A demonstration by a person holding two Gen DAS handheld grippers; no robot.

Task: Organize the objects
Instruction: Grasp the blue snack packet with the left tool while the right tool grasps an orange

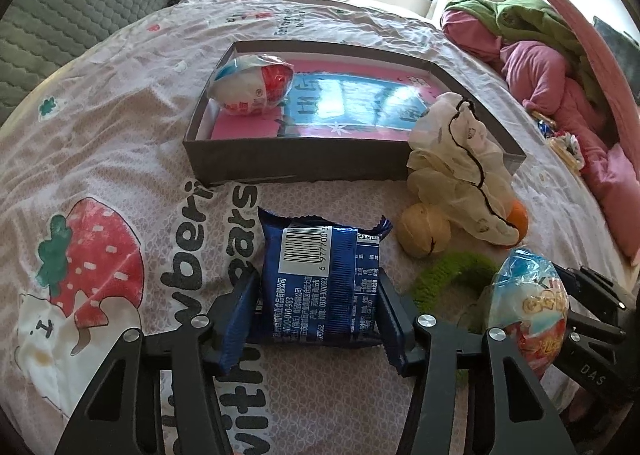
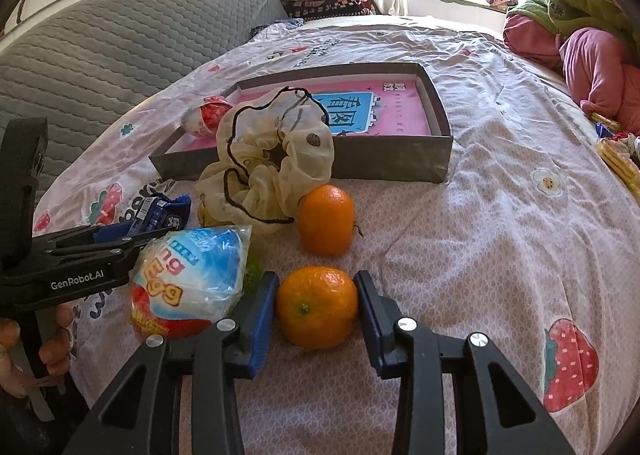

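A blue snack packet [image 1: 320,287] lies barcode-up on the bedsheet, and my left gripper [image 1: 318,287] is shut on it, a pad against each side. In the right wrist view my right gripper [image 2: 317,283] is shut on an orange [image 2: 316,307] that rests on the sheet. A second orange [image 2: 326,219] sits just beyond it. A wrapped toy egg [image 2: 188,283] lies between the two grippers. Further back stands an open grey box [image 1: 280,159] with a pink lining, holding another wrapped egg [image 1: 250,85] in its far left corner.
A cream scrunchie [image 1: 456,159] leans on the box's near right corner, with a yellowish fruit [image 1: 422,229] and a green fuzzy ring [image 1: 452,271] beside it. Pink and green bedding [image 1: 552,67] is piled at the right. A grey quilted headboard [image 2: 120,39] runs along the left.
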